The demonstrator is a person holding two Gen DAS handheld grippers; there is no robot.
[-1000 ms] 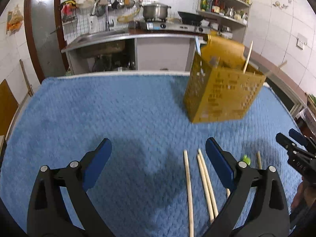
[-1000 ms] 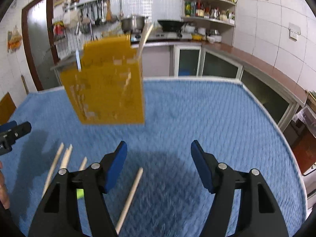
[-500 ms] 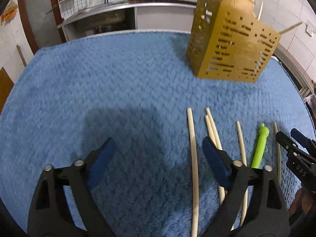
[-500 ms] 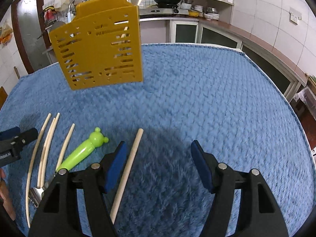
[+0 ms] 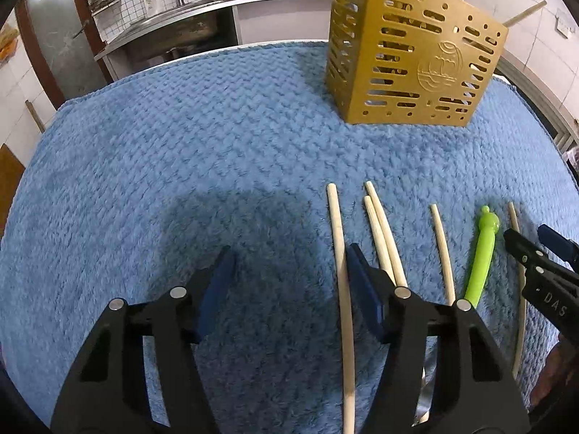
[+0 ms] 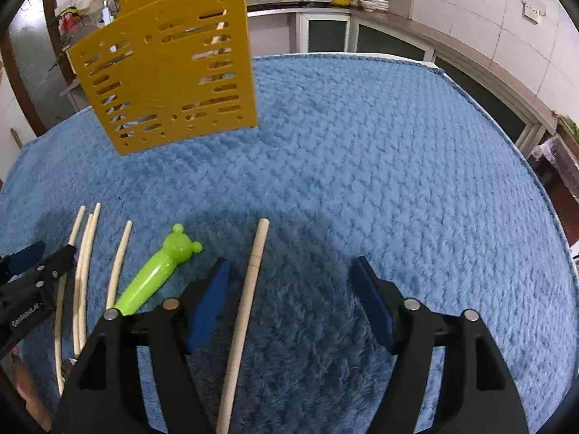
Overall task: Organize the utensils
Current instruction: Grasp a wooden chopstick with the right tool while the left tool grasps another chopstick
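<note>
Several pale wooden chopsticks lie side by side on the blue towel, along with a green bear-topped utensil. A yellow perforated utensil holder stands farther back with sticks poking out of its top. My left gripper hangs low over the towel, its jaws closing. The leftmost chopstick lies between them, close to the right pad and untouched. My right gripper is opening over the rightmost chopstick, which lies near its left pad, not gripped.
The towel covers the whole table, with its edges at the far side and right. A metal utensil end shows under my left gripper's right finger. Behind the table run a kitchen counter, a sink and shelves.
Both grippers have sunk toward the towel and tipped downward, so the chopsticks and the green utensil came into full view. The left jaws have narrowed. The right jaws have widened slightly.
</note>
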